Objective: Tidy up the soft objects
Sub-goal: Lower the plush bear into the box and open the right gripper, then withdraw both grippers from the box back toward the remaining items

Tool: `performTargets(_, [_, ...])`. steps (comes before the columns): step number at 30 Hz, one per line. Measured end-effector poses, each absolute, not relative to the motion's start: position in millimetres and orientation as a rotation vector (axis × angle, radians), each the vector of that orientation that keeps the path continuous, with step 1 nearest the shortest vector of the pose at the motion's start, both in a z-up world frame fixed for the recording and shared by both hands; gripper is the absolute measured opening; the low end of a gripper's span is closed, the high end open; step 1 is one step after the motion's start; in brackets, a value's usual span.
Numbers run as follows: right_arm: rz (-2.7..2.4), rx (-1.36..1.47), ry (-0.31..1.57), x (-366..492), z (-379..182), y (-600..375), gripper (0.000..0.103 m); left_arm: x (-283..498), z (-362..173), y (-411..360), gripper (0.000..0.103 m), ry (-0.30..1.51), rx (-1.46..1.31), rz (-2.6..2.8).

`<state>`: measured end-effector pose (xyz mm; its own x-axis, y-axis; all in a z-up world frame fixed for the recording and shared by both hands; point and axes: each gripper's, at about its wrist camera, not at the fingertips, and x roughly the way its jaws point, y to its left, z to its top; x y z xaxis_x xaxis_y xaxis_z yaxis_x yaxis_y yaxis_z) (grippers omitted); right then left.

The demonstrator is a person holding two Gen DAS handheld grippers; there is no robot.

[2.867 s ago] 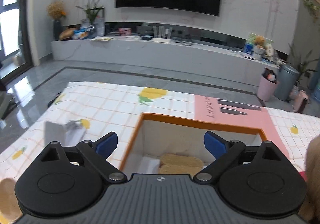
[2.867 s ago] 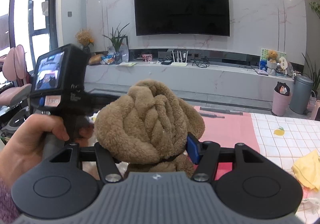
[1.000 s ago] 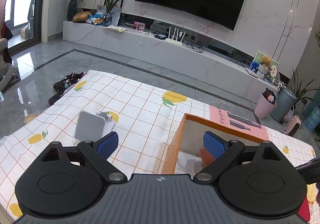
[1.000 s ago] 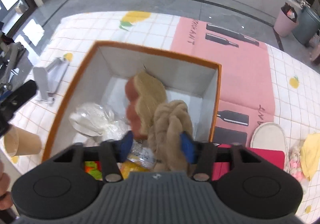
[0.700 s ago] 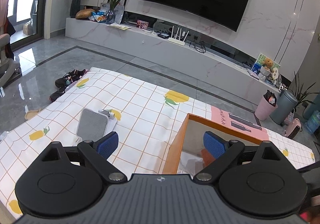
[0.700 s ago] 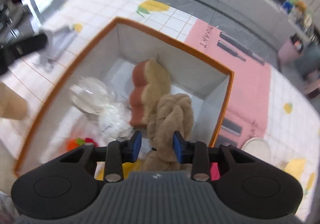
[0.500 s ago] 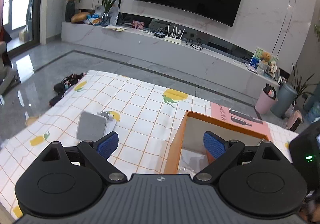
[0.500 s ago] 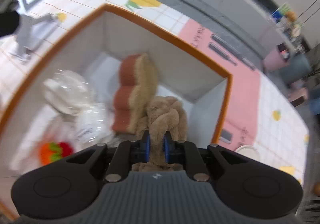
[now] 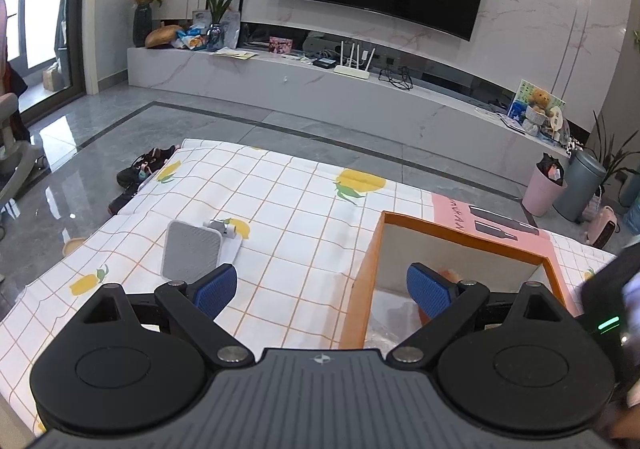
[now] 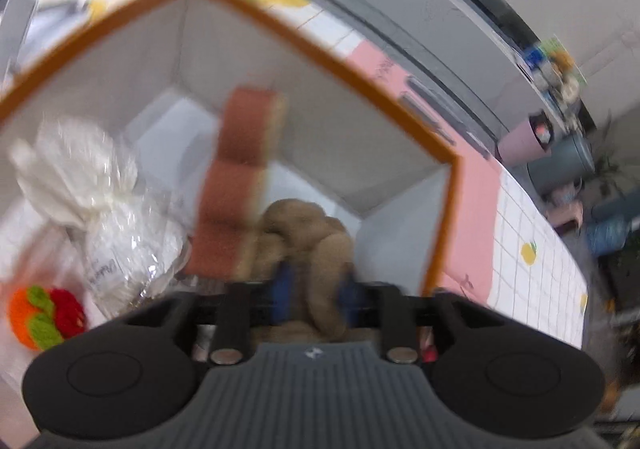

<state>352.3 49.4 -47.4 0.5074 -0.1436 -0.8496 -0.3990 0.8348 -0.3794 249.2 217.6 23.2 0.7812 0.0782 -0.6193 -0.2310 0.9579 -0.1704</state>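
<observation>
Blue pads of the left gripper [image 9: 320, 289] are seen spread wide in the left wrist view, with nothing held between them, the tool being poised above a checked cloth printed with yellow fruit [image 9: 304, 225]. An orange-rimmed box [image 9: 464, 237] is shown on the cloth to the right, its pale inner walls visible, and one blue pad is seen in front of its opening. A grey square pad on a white stand [image 9: 191, 255] is found on the cloth to the left, well apart from the box. A pink mat with bottle prints [image 9: 460, 211] is laid behind the box, and a dark device with a green light [image 9: 608, 301] is glimpsed at the right edge. In the right wrist view, which is blurred, the right gripper [image 10: 316, 295] is pointed down into the box [image 10: 328, 49], and its jaws are opening with a brown knotted plush [image 10: 316, 245] between them; the plush is seen low inside the box, near the right-hand wall, and whether the pads are pressed on it cannot be told. A red-and-tan sponge-like block [image 10: 236, 177] is propped just beside the plush, crinkled clear bags of white stuff [image 10: 104, 205] are piled to the left, and an orange, red and green knitted piece [image 10: 44, 315] is lodged at the lower left
</observation>
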Motion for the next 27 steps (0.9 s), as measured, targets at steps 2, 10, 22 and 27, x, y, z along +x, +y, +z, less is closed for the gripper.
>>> performTargets(2, [0.194, -0.508, 1.015, 351.1, -31.6, 41.3, 0.068, 249.7, 22.6, 219.1, 0.103, 0.657, -0.252, 0.179])
performTargets(10, [0.307, -0.435, 0.931, 310.6, 3.5, 25.3, 0.075, 249.0, 25.9, 208.0, 0.103, 0.655, -0.209, 0.200])
performTargets(22, [0.301, -0.289, 0.873, 274.8, 24.7, -13.6, 0.080, 220.2, 48.9, 155.4, 0.103, 0.637, -0.128, 0.108])
performTargets(27, [0.256, -0.277, 0.847, 257.3, 41.6, -43.3, 0.080, 209.6, 57.9, 125.9, 0.103, 0.678, -0.121, 0.046])
